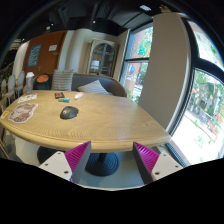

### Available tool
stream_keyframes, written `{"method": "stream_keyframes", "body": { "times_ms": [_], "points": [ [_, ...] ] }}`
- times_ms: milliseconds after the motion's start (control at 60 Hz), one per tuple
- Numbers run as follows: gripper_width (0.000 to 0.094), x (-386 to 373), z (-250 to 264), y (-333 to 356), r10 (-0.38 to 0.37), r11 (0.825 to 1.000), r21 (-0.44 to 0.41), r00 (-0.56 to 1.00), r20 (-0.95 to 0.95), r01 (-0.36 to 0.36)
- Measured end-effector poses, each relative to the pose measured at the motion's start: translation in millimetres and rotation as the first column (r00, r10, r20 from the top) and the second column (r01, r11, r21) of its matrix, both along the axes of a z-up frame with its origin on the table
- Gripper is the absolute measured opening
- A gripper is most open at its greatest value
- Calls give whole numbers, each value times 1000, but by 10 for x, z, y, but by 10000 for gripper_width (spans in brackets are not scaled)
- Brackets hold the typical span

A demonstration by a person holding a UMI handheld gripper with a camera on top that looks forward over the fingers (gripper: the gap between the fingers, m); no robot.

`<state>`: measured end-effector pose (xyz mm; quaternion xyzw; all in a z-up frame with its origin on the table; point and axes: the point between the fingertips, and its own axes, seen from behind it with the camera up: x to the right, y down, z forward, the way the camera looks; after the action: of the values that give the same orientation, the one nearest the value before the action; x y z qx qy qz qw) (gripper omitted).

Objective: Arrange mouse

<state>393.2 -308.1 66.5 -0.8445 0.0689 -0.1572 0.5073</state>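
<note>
The counter [95, 122] looks like pale, smooth wood with a soft shine. The mouse [69, 112], at about 11 o'clock from the jaws, looks like dark plastic.

mouse [69, 112] on table [100, 125], well beyond gripper [112, 158] fingers, left of them. plate [21, 111] at table's left end. small items [68, 97] behind mouse. window [200, 105] right of table.

Bright window [200, 95] daylight; dim interior; fisheye-warped edges
</note>
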Motion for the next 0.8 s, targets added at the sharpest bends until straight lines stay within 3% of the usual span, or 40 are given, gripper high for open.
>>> {"method": "stream_keyframes", "body": {
  "times_ms": [183,367,650,800],
  "points": [
    [857,-74,7,186,20,1000,-7,999,32,-19],
    [859,-448,-40,678,121,992,-21,993,-18,-121],
    [861,-1237,-639,1765,288,948,-61,921,-262,-314],
    [858,-1521,-694,2302,305,935,-67,888,-343,-347]
  ]
}}
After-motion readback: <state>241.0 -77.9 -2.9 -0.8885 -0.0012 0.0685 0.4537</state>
